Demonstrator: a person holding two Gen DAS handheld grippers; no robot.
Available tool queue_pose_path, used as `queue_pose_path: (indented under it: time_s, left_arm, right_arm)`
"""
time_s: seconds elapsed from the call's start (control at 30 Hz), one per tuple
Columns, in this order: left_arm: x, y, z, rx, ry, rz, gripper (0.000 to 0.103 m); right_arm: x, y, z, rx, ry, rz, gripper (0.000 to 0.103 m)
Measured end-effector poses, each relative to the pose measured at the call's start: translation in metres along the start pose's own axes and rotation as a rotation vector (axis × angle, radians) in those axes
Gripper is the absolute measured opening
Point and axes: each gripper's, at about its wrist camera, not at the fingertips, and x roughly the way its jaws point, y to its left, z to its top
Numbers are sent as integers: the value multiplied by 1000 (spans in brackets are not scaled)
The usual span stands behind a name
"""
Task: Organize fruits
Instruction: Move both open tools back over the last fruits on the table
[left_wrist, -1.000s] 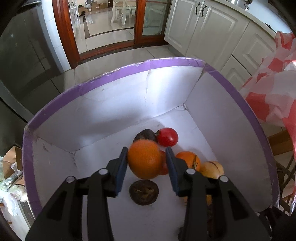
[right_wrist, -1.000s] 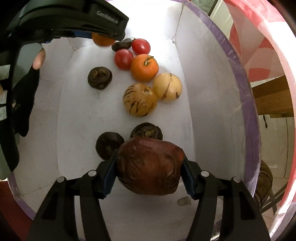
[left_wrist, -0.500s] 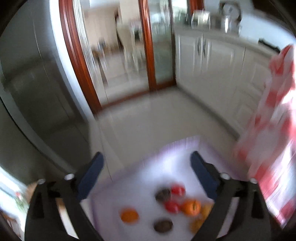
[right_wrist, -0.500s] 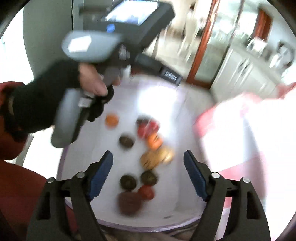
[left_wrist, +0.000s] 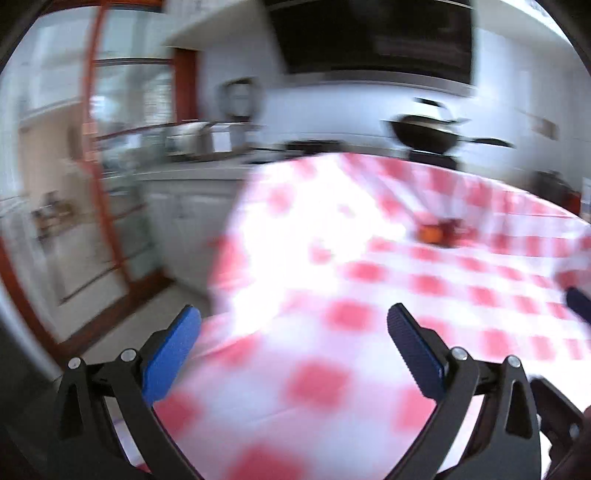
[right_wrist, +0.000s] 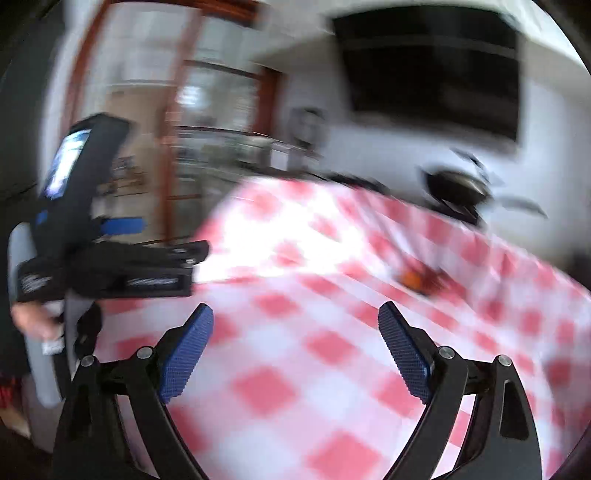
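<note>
Both views are blurred by motion. My left gripper (left_wrist: 293, 339) is open and empty above the red-and-white checked tablecloth (left_wrist: 369, 302). My right gripper (right_wrist: 295, 339) is also open and empty over the same cloth (right_wrist: 314, 347). A small cluster of fruit, one orange piece (left_wrist: 430, 233) beside dark red ones, lies far off on the cloth; it also shows in the right wrist view (right_wrist: 413, 279). The left gripper's body (right_wrist: 110, 266) appears at the left of the right wrist view. The white box with the other fruits is out of view.
White kitchen cabinets (left_wrist: 184, 229) and a counter with appliances stand behind the table. A dark pan (left_wrist: 428, 136) sits beyond the table's far edge. A wood-framed glass door (left_wrist: 107, 184) is at the left.
Both grippers released their fruits into the white box, opened wide, lifted away and swung toward the checked table. The box has left both views.
</note>
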Motion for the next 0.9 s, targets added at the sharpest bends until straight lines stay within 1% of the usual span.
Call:
queue_pose_path:
  time_s: [0.07,0.1,0.17,0.2,0.23,0.3,0.33,0.4,0.43,0.5,0.53,0.63,0.7,0.77,0.8,0.9]
  left_arm:
    - [40,-51,15,39,18,-76,101]
    - [56,-70,18,50,30,-94,101]
    - [103,-111,31,46,69,-131,101]
    - [124,-129,36,35,81,-139,101]
    - [136,-141,39,29,89,-138,101]
    - [168,-162,43,6,105,-123,101]
    - [185,-173,43,-14,117,-112,101]
    - [211,-179,45,-64,141,-88,101]
    - [216,-177,47,-85,145,-84,101]
    - [234,-177,52,-142,152,-84,101]
    - [237,-175,55,-155,152,-86,101]
    - [254,-178,66,-161,145,-94,101]
    - [264,-180,69,-155,136,-93,101]
    - [271,-178,67,-158,146,-111,101]
    - [273,-175,66,-161,157,-137,101]
    - [268,-165,63,-172,151,-188,101]
  right_arm:
    - [17,-54,-3,129,59,-86,88]
    - [24,-75,-5,180,78,-119,88]
    - [31,-122,-12,263,111,-183,88]
    - [39,-138,-20,293,121,-210,88]
    - [44,-153,-22,318,126,-227,88]
    - [53,-185,-34,371,135,-257,88]
    - [56,-194,-36,385,134,-265,88]
    - [57,-211,-45,431,124,-285,88]
    - [60,-221,-51,463,116,-285,88]
    - [57,-225,-61,503,108,-287,88]
    - [56,-226,-65,512,110,-288,88]
    - [50,-228,-70,534,110,-287,88]
    - [48,-229,-72,542,94,-286,88]
    - [46,-231,-73,554,83,-282,88]
    - [46,-232,-74,566,79,-278,88]
    - [52,-236,-78,622,95,-253,88]
